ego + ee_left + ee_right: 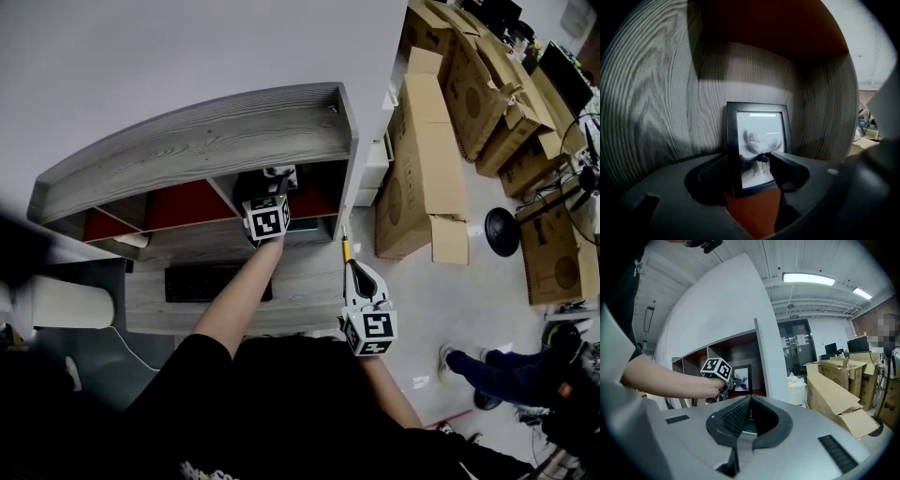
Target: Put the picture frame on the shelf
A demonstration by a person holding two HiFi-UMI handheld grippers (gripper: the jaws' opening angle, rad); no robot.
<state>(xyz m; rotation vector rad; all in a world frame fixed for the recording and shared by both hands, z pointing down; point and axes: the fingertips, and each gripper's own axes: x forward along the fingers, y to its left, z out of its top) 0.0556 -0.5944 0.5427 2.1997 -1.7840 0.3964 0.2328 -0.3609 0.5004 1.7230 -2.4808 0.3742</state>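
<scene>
L gripper (749, 158): inside shelf (656, 93) compartment; jaws wide apart, gripping nothing | frame (759, 136): upright on red compartment floor, just ahead of L jaws; right jaw tip overlaps its glass | R gripper (750, 397): jaws together, empty; well back from shelf

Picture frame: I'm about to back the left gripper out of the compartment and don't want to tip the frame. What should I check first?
1. The picture frame stands upright on the red floor of the shelf: ok.
2. The left gripper has its jaws apart, not clamping: ok.
3. Its jaw tips are clear of the frame's front: cannot tell; one overlaps it in the left gripper view.
4. Frame propped securely behind: cannot tell.
5. The right gripper is shut, empty, away from the shelf: ok.
</scene>
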